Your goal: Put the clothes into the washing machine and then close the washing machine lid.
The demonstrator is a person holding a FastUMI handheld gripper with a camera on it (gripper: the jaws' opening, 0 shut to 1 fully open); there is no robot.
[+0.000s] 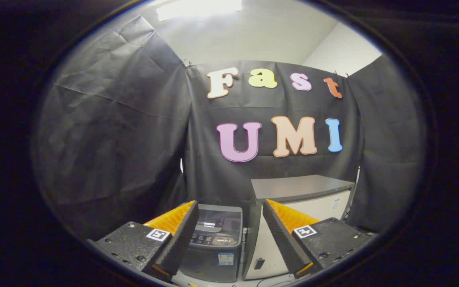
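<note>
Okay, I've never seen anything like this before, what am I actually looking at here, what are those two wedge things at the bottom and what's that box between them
This picture comes from a wide-angle camera mounted on a hand-held claw, a two-finger grabbing tool that a person carries. The camera looks forward along the fingers, so the two wedge shapes at the bottom are the fingers themselves. They stand apart, open, and hold nothing. Each carries a small square printed marker. Between the fingers and some way beyond them stands a small grey top-loading washing machine; its lid looks down, though that is hard to judge from here. Right beside it is a taller pale cabinet with a dark flat top. Black cloth hangs behind as the booth's wall. No clothes can be seen from this angle.
</note>
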